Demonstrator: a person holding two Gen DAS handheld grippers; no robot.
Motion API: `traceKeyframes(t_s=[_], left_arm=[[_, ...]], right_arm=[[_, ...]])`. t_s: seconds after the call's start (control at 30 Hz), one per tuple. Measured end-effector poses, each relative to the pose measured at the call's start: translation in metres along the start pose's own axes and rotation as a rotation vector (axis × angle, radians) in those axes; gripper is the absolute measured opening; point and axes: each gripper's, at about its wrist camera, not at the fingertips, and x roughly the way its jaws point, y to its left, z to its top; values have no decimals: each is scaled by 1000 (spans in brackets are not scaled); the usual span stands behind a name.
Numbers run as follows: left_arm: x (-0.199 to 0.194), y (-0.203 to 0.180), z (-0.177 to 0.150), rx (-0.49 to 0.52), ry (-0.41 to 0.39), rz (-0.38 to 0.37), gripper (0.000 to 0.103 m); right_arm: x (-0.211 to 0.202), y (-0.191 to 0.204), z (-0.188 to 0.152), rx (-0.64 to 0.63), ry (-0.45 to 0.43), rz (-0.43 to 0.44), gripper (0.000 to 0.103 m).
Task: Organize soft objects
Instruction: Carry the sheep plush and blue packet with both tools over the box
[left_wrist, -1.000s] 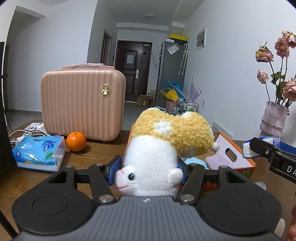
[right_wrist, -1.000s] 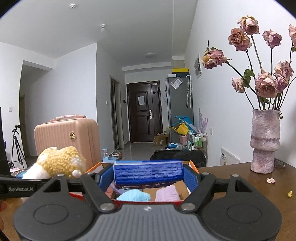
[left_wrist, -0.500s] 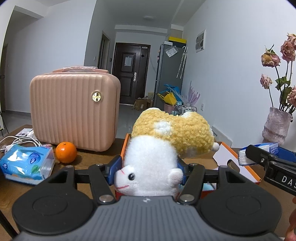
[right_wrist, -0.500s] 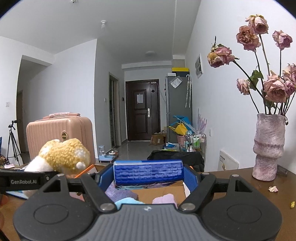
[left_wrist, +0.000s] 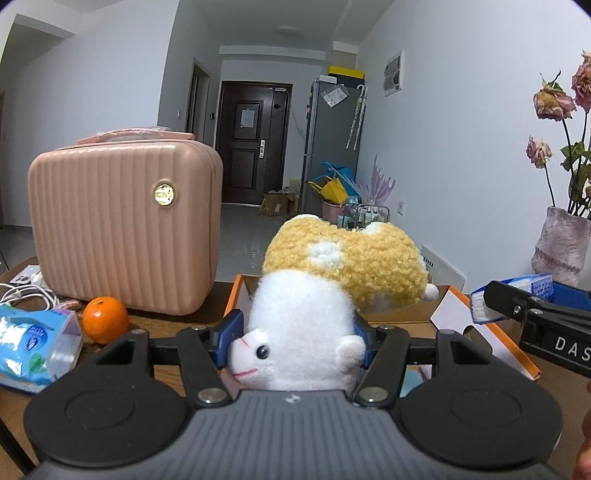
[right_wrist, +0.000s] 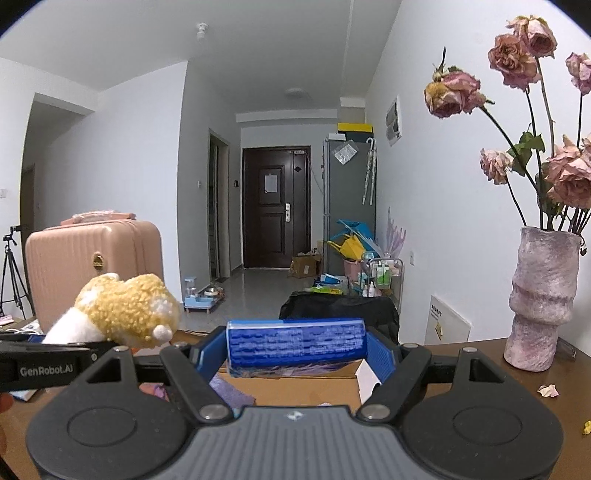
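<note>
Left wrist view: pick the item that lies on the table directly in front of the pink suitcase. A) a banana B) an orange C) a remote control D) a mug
B: a round orange sits on the table at the foot of the pink suitcase, beside the blue tissue pack.

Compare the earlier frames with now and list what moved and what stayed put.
Both hands carried their loads sideways over the open box: in the left wrist view the suitcase, orange and vase slid across the frame. Nothing was grabbed or released: the left gripper stays clamped on the plush toy, the right gripper on the blue tissue pack.
</note>
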Motion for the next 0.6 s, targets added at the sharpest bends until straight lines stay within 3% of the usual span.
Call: traceKeyframes(t_s=[0.6], left_arm=[[52, -17, 5, 32, 53, -10, 61]], right_arm=[[49, -11, 5, 6, 90, -51, 77]])
